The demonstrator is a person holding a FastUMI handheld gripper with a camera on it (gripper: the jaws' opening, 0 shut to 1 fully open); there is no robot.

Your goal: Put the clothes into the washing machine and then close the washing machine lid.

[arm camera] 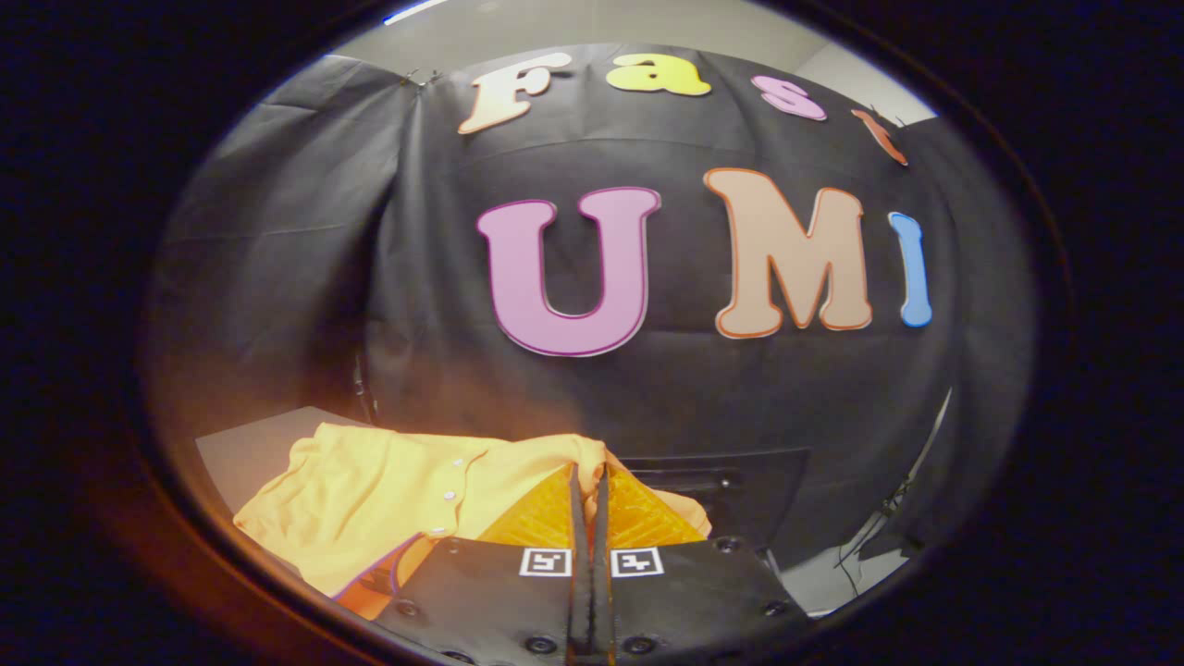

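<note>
A yellow-orange buttoned shirt (398,499) hangs bunched just left of my fingers, and its top edge runs up to their tips. My gripper (589,474) is shut, the two fingers pressed together with a fold of the shirt pinched at the tips. Part of the shirt also drapes over to the right of the fingers. Below the fingers the rest of the cloth is hidden by the gripper body.
A grey flat surface (245,449) lies behind the shirt on the left. A dark boxy panel (731,490) stands just beyond the fingers to the right; I cannot tell what it is. Pale floor with thin cables (865,546) shows further right.
</note>
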